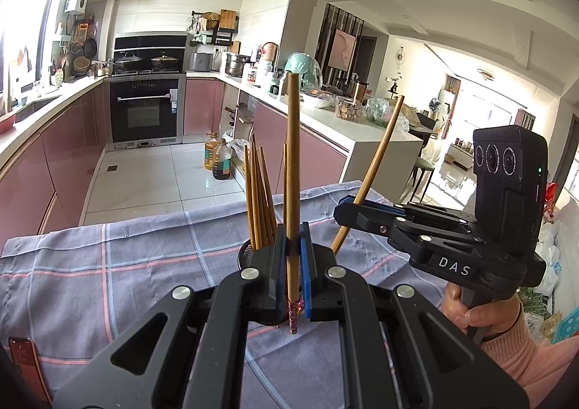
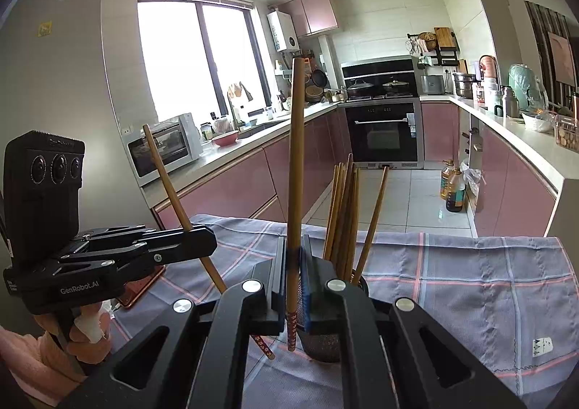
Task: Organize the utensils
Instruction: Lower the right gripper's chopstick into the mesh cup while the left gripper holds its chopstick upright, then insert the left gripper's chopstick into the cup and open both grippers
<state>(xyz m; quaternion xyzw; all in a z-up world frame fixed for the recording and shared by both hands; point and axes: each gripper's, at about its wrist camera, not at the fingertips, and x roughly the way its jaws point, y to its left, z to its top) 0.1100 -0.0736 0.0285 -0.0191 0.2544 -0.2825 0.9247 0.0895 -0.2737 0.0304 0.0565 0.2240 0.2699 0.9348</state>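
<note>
My left gripper (image 1: 292, 264) is shut on a wooden chopstick (image 1: 292, 170), held upright, its patterned red end down. Behind it a dark mesh holder (image 1: 246, 254) stands on the cloth with several chopsticks (image 1: 257, 199) in it. My right gripper (image 2: 291, 282) is shut on another upright chopstick (image 2: 295, 163), just left of the holder (image 2: 322, 347) and its chopsticks (image 2: 343, 213). Each gripper shows in the other's view: the right one (image 1: 347, 210) with its tilted chopstick (image 1: 376, 163), the left one (image 2: 202, 240) with its tilted chopstick (image 2: 173, 192).
A blue-grey checked cloth (image 1: 108, 264) covers the table. A reddish-brown flat object (image 1: 25, 365) lies at its left edge, also in the right wrist view (image 2: 139, 287). Pink kitchen cabinets, an oven (image 1: 144, 112) and oil bottles (image 1: 217, 159) on the floor lie beyond.
</note>
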